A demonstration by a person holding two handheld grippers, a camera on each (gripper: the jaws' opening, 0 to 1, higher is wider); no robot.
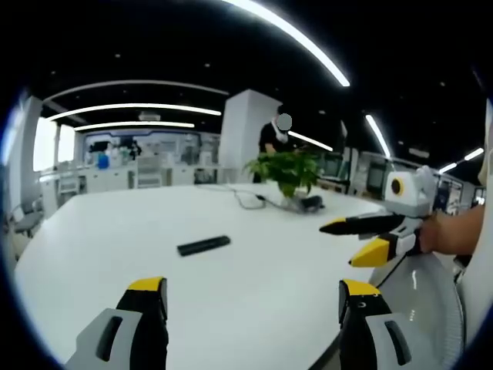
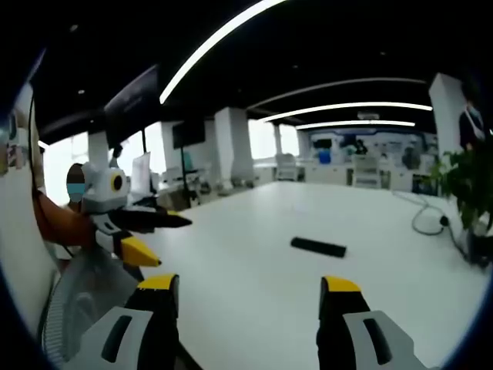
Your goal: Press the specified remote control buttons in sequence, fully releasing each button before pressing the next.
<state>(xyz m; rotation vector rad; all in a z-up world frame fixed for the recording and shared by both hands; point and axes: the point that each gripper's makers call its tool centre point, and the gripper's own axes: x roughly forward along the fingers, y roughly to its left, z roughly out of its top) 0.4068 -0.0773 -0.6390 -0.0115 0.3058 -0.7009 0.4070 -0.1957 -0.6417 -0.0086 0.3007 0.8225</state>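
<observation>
A slim black remote control [image 1: 203, 245] lies flat on the white table [image 1: 115, 231], a short way ahead of my left gripper [image 1: 253, 297], whose yellow-tipped jaws stand wide open with nothing between them. My right gripper [image 1: 337, 245] comes in from the right, held by a hand, its jaws apart and above the table edge. In the right gripper view the remote [image 2: 318, 247] lies ahead and slightly right of my right gripper [image 2: 248, 297], which is open and holds nothing. My left gripper [image 2: 175, 242] hovers at the left, well clear of the remote.
A potted green plant [image 1: 289, 169] and a grey cable [image 1: 246, 199] sit at the table's far side. A round mesh fan guard [image 1: 424, 301] stands just off the near table edge. A person [image 1: 273, 139] stands in the background by a white pillar.
</observation>
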